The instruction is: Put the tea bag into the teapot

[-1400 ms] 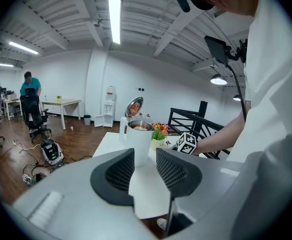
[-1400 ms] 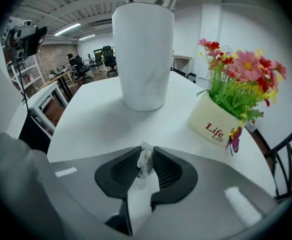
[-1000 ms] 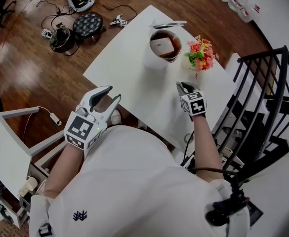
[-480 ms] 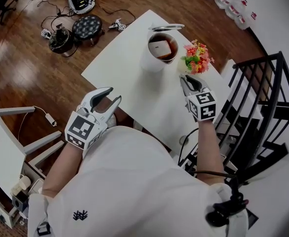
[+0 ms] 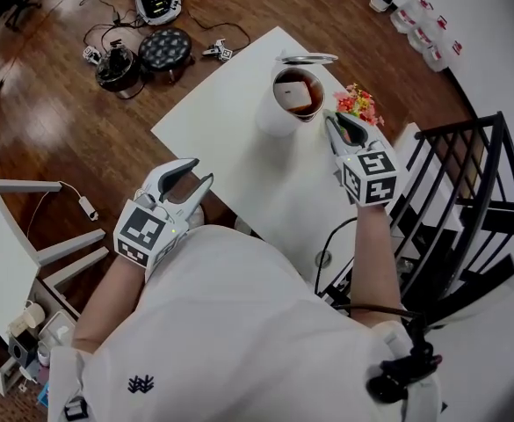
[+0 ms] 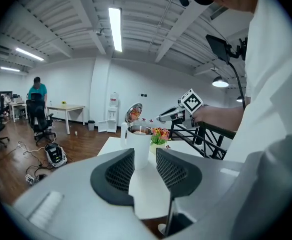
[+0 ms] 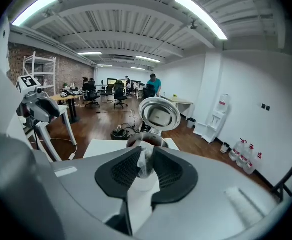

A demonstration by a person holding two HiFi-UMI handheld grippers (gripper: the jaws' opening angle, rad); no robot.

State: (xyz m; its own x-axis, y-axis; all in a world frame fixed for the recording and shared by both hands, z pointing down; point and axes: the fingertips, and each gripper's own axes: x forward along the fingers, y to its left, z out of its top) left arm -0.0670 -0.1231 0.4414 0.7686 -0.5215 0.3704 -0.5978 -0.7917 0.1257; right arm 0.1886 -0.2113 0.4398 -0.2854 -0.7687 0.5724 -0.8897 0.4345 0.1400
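- We see the tea bag (image 7: 145,160) pinched in our right claw (image 5: 335,123), just beside the teapot (image 5: 275,118) rim.
- Our left claw (image 5: 192,171) hangs released, empty, by the bench (image 5: 230,143) edge.

The teapot (image 5: 285,105) stands toward the far side of the bench (image 5: 226,139), its lid (image 5: 307,58) tipped up behind it. Flowers (image 5: 358,104) sit just right of it. The right tool (image 5: 331,121) is between teapot and flowers, with the tea bag (image 7: 144,160) between its jaws. The left tool (image 5: 199,170) is over the bench's near left edge, well apart from the teapot. A railing (image 5: 454,192) runs along the right.
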